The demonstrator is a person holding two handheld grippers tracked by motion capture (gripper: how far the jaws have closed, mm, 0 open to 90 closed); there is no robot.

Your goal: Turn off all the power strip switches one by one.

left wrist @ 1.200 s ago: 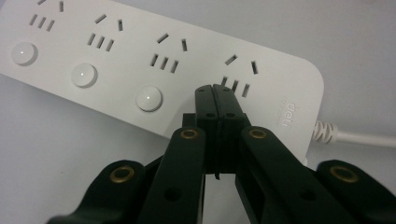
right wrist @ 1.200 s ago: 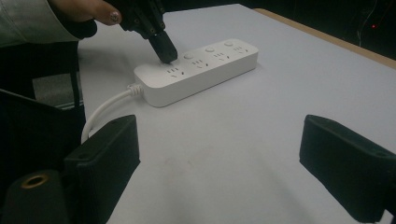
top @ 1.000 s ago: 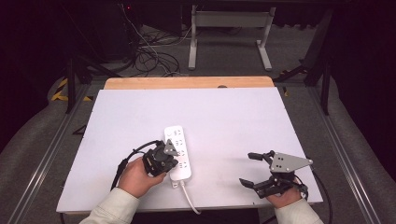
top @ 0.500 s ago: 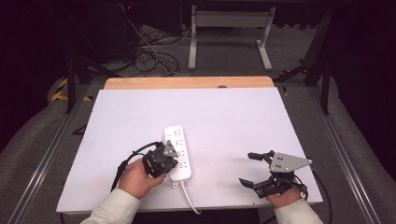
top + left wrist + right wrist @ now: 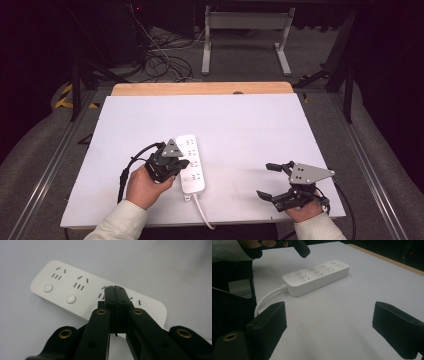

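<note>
A white surface (image 5: pixel 240 130) with a wooden strip along its far edge stands in a dark room, with loose cables and a metal stand on the floor beyond it. The left claw (image 5: pixel 181 162) sits near the front edge, left of the middle, its jaws pressed together with nothing between them; in the left gripper view the joined tips (image 5: pixel 115 293) lie over the top face of a white power strip (image 5: pixel 82 293), at about its third socket group, though whether they touch the plastic cannot be told. The left hand (image 5: pixel 145 184) wraps the body of that claw from behind, a pale sleeve (image 5: pixel 117 225) reaching to the front edge and a black cable (image 5: pixel 127 172) looping out to its left. The power strip runs roughly front to back, just beside the claw on its right, with four socket groups and a round button by each; its white cord (image 5: pixel 202 215) leaves the near end and curves off over the front edge. Well apart from it, near the front right corner, the right claw (image 5: pixel 270 181) is held with its jaws spread wide and empty, pointing left toward the strip, a grey three-cornered plate (image 5: pixel 307 174) on top and the right hand (image 5: pixel 302 210) behind it. In the right gripper view its two pads (image 5: pixel 270 317) frame bare surface, the strip lying beyond them.
</note>
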